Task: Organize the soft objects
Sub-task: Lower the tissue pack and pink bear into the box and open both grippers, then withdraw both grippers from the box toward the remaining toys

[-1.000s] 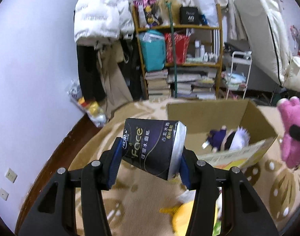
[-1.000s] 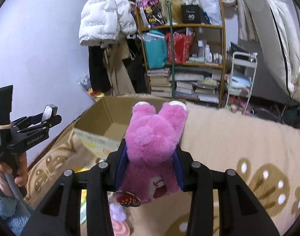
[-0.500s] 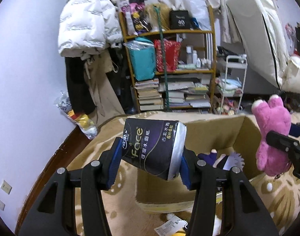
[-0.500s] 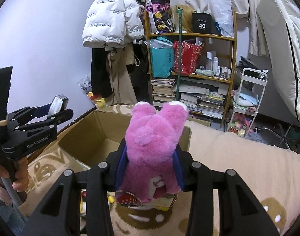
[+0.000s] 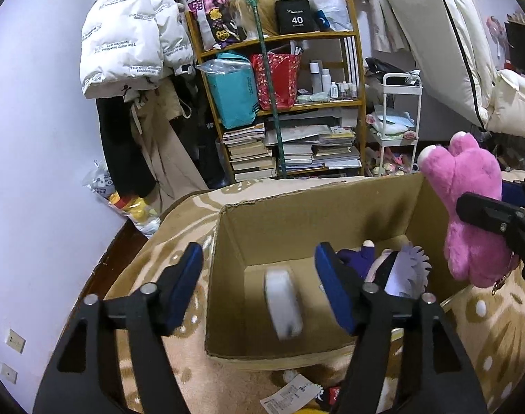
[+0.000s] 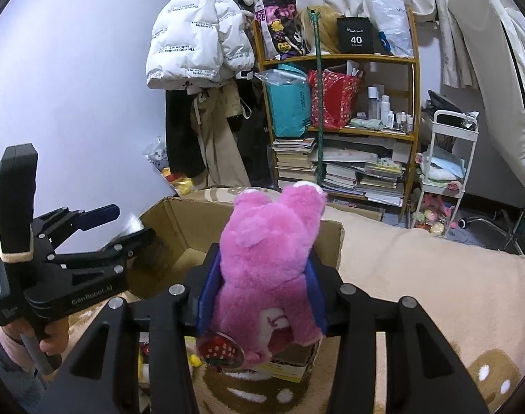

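Observation:
My left gripper [image 5: 259, 276] is open above the near left part of an open cardboard box [image 5: 317, 203]. A tissue pack [image 5: 283, 303], blurred, is falling into the box between the fingers. A purple and white plush toy [image 5: 383, 262] lies inside at the right. My right gripper [image 6: 262, 276] is shut on a pink plush bear [image 6: 272, 252] and holds it above the box's right edge [image 6: 331, 238]. The bear also shows in the left wrist view [image 5: 469, 207]. The left gripper shows in the right wrist view [image 6: 117, 224].
The box stands on a beige patterned blanket [image 6: 417, 276]. Small toys and a paper tag [image 5: 290, 393] lie in front of the box. A wooden shelf of books and bags [image 5: 283, 103], a white cart [image 5: 396, 120] and hanging coats [image 5: 131, 45] stand behind.
My left gripper opened and let go of the tissue pack, which drops into the box. Both grippers moved forward over the box; the pink bear stays gripped.

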Motion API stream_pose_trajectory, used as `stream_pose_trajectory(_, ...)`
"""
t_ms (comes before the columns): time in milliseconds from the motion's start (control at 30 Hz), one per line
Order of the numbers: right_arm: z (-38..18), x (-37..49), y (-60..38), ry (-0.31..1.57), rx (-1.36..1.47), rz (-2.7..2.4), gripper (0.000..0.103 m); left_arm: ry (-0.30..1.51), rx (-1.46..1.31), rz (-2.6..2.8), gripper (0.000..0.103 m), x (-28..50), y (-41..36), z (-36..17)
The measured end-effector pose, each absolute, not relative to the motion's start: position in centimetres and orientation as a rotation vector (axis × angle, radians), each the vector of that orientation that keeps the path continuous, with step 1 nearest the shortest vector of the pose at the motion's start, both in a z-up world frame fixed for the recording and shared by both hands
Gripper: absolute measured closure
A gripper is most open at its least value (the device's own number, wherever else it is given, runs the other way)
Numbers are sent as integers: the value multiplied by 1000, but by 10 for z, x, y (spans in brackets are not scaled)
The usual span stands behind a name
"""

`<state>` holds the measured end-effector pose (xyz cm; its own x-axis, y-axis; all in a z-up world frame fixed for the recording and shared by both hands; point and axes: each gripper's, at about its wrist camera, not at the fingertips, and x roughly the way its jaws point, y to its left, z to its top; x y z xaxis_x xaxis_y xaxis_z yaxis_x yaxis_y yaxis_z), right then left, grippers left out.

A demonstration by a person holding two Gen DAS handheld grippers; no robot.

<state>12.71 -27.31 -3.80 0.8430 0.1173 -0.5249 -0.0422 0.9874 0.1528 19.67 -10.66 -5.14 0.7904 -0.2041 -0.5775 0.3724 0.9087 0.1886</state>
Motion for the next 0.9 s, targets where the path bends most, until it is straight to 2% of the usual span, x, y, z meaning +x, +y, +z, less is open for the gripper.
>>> stream_pose_trajectory(67,-38,127,-273,566,138,85,53,580,288,-313,31,197,-102,-49)
stream_pose_trajectory(167,-38,123,-273,566,147,77,49,575,272,-300,19,195,-96,-45)
stream_pose_trajectory(333,-31,116,-266,557,125,85,33,575,246,-288,15,186,-83,-37)
stream_pose_trajectory(400,-27,111,-261,550,103,71,26,571,247,-274,8,180,-77,-34)
stream_pose_trajectory(533,-21,95,-255,536,107,71,14,575,244,-254,5,166,-63,-28)
stream_pose_trajectory(667,-13,77,-247,537,77,72,11,604,213,-245,5,152,-47,-22)
stream_pose_trajectory(733,-10,66,-243,534,65,62,3,614,208,-242,5,142,-40,-18)
stream_pose_trajectory(900,-6,43,-235,542,70,64,2,655,199,-233,5,118,-26,-14)
